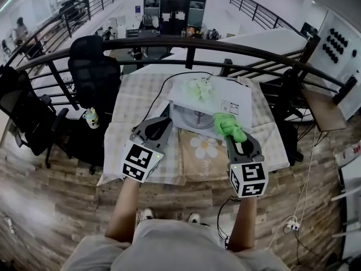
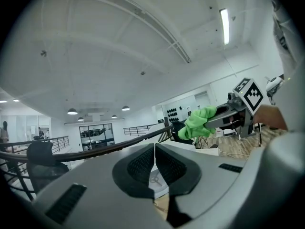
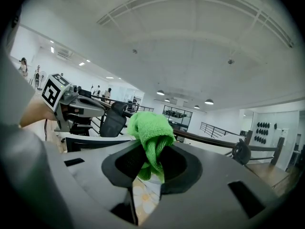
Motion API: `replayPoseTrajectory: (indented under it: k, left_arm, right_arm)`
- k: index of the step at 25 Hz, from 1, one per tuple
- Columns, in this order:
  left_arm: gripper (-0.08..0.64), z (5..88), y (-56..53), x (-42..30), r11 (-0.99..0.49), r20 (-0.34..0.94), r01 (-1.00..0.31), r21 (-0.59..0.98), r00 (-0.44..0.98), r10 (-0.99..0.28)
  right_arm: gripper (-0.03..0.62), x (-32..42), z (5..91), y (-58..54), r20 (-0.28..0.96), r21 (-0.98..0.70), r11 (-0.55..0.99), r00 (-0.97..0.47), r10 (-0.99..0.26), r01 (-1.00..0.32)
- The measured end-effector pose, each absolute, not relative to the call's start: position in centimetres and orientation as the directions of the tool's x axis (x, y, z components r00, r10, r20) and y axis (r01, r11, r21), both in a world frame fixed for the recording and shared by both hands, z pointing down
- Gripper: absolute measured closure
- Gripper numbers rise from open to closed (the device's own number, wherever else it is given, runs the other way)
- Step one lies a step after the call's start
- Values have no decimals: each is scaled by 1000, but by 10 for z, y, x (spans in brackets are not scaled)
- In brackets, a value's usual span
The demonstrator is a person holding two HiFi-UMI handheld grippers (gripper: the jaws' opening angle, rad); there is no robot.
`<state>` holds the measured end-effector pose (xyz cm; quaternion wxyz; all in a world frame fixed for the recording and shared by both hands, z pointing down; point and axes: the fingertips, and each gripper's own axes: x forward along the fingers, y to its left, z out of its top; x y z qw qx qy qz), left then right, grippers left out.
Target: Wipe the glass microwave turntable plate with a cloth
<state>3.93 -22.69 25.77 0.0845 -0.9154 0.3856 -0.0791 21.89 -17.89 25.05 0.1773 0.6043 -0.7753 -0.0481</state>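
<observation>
Between the jaws of the right gripper (image 3: 151,165), a green cloth (image 3: 149,130): clamped fast by its lower fold, bunched and puffed out above the pads. Aimed level or a little upward, toward railing and ceiling rather than down at any surface.

Just left of the cloth in the head view, the glass plate (image 1: 194,118), lying flat with its hub showing, seemingly in the open front of the microwave (image 1: 228,97). Close beside the cloth, yet no contact to be made out; looks held just off the plate's right edge.

Farther left, across the plate, the left gripper (image 1: 163,124): jaws pressed together with nothing between them, tips near the plate's left edge, apparently apart from it.

Under both gripper bodies, a mat (image 1: 204,149) with a daisy on it, spread on the checked table (image 1: 135,97). Beyond the plate, on top of the microwave, a pale green bundle (image 1: 200,87), too small to name.

As for progress: cloth in hand and brought near, so the preparation counts as done. Plate not lifted out and not steadied, as far as can be told. No rubbing contact visible, and no streaks or cleaned patches readable on the glass at this size. Judged from that, nearly all of the job left: bringing the cloth down onto the glass and working it across the whole face, perhaps with the left jaws bracing the rim.
</observation>
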Motion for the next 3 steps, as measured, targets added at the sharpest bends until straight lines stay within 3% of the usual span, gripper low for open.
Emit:
replayPoseTrajectory:
  k: [3]
  left_arm:
    - [540,258,-228,40,-692,83,-690,-214,693,-717]
  right_arm:
    - [488,219,252,-180,222,289,267,-207,-953,-919]
